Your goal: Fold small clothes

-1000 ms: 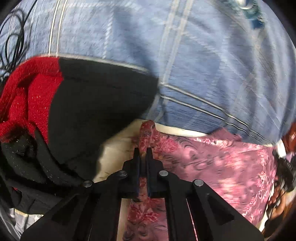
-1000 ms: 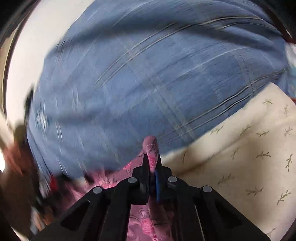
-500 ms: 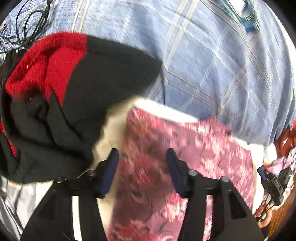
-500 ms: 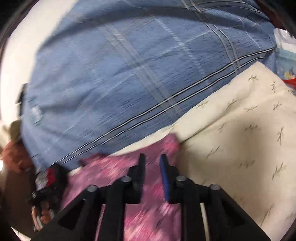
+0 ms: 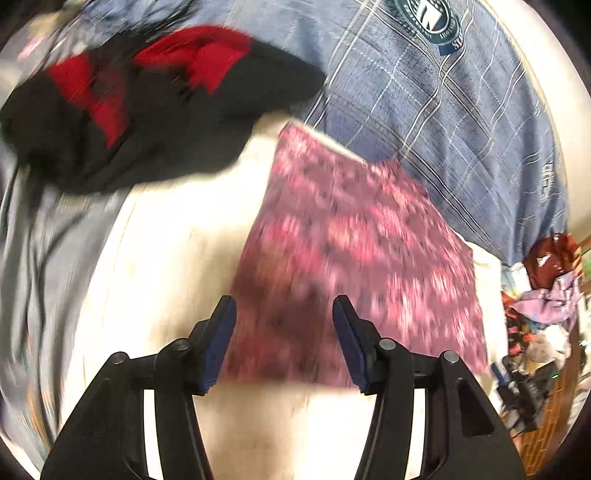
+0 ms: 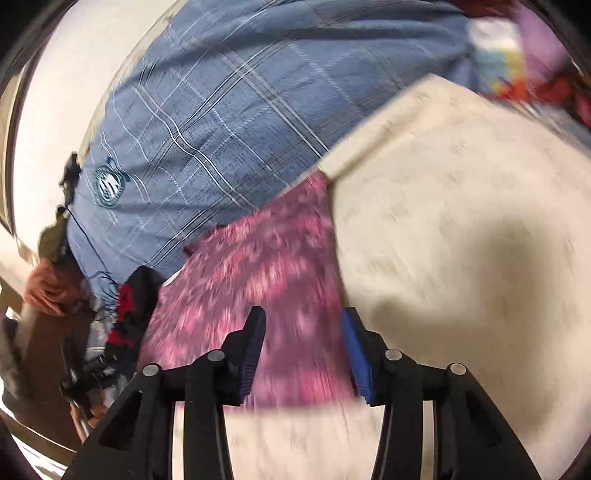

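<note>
A: So, what is seen under the grippers?

B: A pink flowery cloth (image 5: 354,251) is laid flat on a cream sheet (image 5: 166,258). It is seen in the right wrist view too (image 6: 258,288), with the cream sheet (image 6: 461,258) beside it.

A: How are the grippers held?

B: The left gripper (image 5: 284,325) is spread wide apart, and nothing is held in it. The near edge of the pink cloth is seen between its blue pads (image 5: 218,347). The right gripper (image 6: 303,339) is spread apart too, and nothing is pinched. The cloth's right edge is lined up near its right pad (image 6: 356,358).

A: Can any writing be read?

B: A round dark green badge (image 5: 428,18) is printed on the blue checked blanket (image 5: 461,122). White letters are there, but they are too blurred and small to be read. The same badge (image 6: 108,186) is seen on the blanket (image 6: 229,122) in the other view.

A: What else is lying around?

B: A black and red knitted thing (image 5: 147,107) is heaped at the far left of the pink cloth. A pile of mixed clothes (image 5: 546,295) is seen far to the right.
</note>
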The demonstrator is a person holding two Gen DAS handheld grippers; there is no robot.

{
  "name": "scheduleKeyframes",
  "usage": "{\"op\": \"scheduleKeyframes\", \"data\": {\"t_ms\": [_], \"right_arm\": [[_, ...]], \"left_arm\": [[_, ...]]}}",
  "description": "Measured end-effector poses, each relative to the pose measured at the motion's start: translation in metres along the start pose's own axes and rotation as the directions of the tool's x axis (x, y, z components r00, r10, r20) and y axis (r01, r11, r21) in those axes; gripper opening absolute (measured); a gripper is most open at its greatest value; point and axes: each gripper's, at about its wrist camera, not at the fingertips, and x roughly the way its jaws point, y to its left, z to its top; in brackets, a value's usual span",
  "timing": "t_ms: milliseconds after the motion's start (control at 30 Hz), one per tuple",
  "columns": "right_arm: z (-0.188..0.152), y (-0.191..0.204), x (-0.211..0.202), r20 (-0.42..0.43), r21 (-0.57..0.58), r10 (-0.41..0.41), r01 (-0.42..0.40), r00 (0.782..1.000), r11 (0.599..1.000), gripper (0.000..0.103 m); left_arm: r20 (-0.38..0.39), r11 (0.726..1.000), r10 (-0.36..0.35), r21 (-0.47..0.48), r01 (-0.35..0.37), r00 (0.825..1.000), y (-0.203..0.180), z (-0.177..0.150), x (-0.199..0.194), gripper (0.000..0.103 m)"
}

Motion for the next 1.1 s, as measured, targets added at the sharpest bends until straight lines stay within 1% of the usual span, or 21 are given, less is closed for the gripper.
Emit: {"op": "scheduleKeyframes", "data": {"t_ms": [100, 200, 233, 333, 433, 467, 500, 533, 567, 600, 633, 667, 733, 800, 833, 867, 900, 933, 967, 1033, 1100], "right_arm": [[-0.025, -0.012, -0.003, -0.022, 0.076, 0.011, -0.009, 1.000, 0.997, 0.047], [-0.033, -0.025, 0.005, -0.024, 0.161, 0.054, -0.049, 0.998, 0.986, 0.048], [-0.032, -0.026, 0.008, 0.007, 0.187, 0.075, -0.075, 0.997, 0.980, 0.048], [-0.028, -0.025, 0.019, 0.054, 0.246, 0.111, -0.121, 0.992, 0.962, 0.056], [-0.020, -0.015, 0.032, 0.084, 0.243, 0.107, -0.124, 0.991, 0.962, 0.058], [-0.017, -0.011, 0.037, 0.090, 0.228, 0.102, -0.120, 0.991, 0.966, 0.057], [-0.014, -0.009, 0.041, 0.085, 0.221, 0.099, -0.116, 0.991, 0.968, 0.047], [-0.011, -0.007, 0.046, 0.066, 0.218, 0.099, -0.111, 0.993, 0.970, 0.007], [-0.007, -0.005, 0.048, 0.044, 0.211, 0.099, -0.106, 0.994, 0.972, 0.006], [-0.001, -0.001, 0.041, 0.065, 0.190, 0.105, -0.116, 0.992, 0.975, 0.005], [0.006, 0.007, 0.025, 0.117, 0.131, 0.118, -0.134, 0.986, 0.982, 0.005], [0.010, 0.014, 0.011, 0.153, 0.078, 0.109, -0.122, 0.982, 0.989, 0.005], [0.013, 0.019, -0.004, 0.173, 0.008, 0.075, -0.078, 0.982, 0.997, 0.004], [0.008, 0.013, 0.001, 0.146, -0.022, 0.010, -0.007, 0.989, 1.000, 0.004], [0.002, 0.005, 0.010, 0.119, -0.022, -0.034, 0.037, 0.992, 0.999, 0.004], [-0.004, -0.008, 0.021, 0.087, -0.006, -0.079, 0.080, 0.993, 0.997, 0.004], [-0.009, -0.017, 0.029, 0.062, 0.019, -0.092, 0.091, 0.994, 0.996, 0.004], [-0.015, -0.025, 0.029, 0.089, 0.038, -0.060, 0.057, 0.994, 0.998, 0.002], [-0.017, -0.024, 0.026, 0.097, 0.033, -0.057, 0.054, 0.994, 0.998, 0.003], [-0.016, -0.016, 0.021, 0.082, 0.039, -0.080, 0.077, 0.993, 0.996, 0.012], [-0.016, -0.013, 0.008, 0.088, 0.060, -0.119, 0.114, 0.989, 0.992, 0.019]], "left_arm": [[-0.008, 0.996, -0.034, -0.087, 0.034, 0.999, 0.018, -0.024, -0.001, 0.053], [-0.066, 0.976, -0.109, -0.196, 0.094, 0.992, 0.034, -0.042, 0.010, 0.053], [-0.070, 0.971, -0.126, -0.213, 0.109, 0.990, 0.032, -0.042, 0.017, 0.053], [-0.046, 0.959, -0.164, -0.242, 0.148, 0.985, 0.031, -0.035, 0.015, 0.070], [-0.033, 0.941, -0.192, -0.288, 0.175, 0.981, 0.024, -0.013, 0.031, 0.070], [-0.031, 0.937, -0.183, -0.310, 0.164, 0.983, 0.023, -0.007, 0.037, 0.052], [-0.029, 0.935, -0.177, -0.318, 0.158, 0.984, 0.021, -0.003, 0.039, 0.032], [-0.046, 0.934, -0.181, -0.320, 0.157, 0.982, 0.019, 0.000, 0.043, 0.003], [-0.053, 0.927, -0.196, -0.334, 0.168, 0.979, 0.017, 0.001, 0.040, 0.003], [-0.034, 0.929, -0.193, -0.329, 0.171, 0.981, 0.016, 0.001, 0.034, 0.003], [-0.002, 0.947, -0.164, -0.280, 0.157, 0.986, 0.009, 0.000, 0.023, 0.003], [0.016, 0.960, -0.134, -0.246, 0.134, 0.991, 0.005, -0.003, 0.017, 0.003], [0.015, 0.965, -0.126, -0.231, 0.126, 0.992, 0.004, -0.008, 0.017, 0.003], [-0.020, 0.965, -0.107, -0.244, 0.099, 0.994, 0.007, -0.014, 0.034, 0.004], [-0.043, 0.965, -0.092, -0.252, 0.079, 0.995, 0.011, -0.017, 0.043, 0.004], [-0.052, 0.956, -0.112, -0.279, 0.093, 0.992, 0.018, -0.020, 0.052, 0.005], [-0.041, 0.949, -0.132, -0.294, 0.114, 0.990, 0.021, -0.020, 0.050, 0.005], [-0.047, 0.945, -0.143, -0.304, 0.122, 0.989, 0.023, -0.019, 0.048, 0.005], [-0.058, 0.945, -0.145, -0.303, 0.121, 0.988, 0.025, -0.017, 0.047, 0.007], [-0.068, 0.959, -0.131, -0.262, 0.109, 0.989, 0.026, -0.015, 0.037, 0.009], [-0.053, 0.974, -0.100, -0.212, 0.086, 0.994, 0.027, -0.016, 0.023, 0.022]]}}
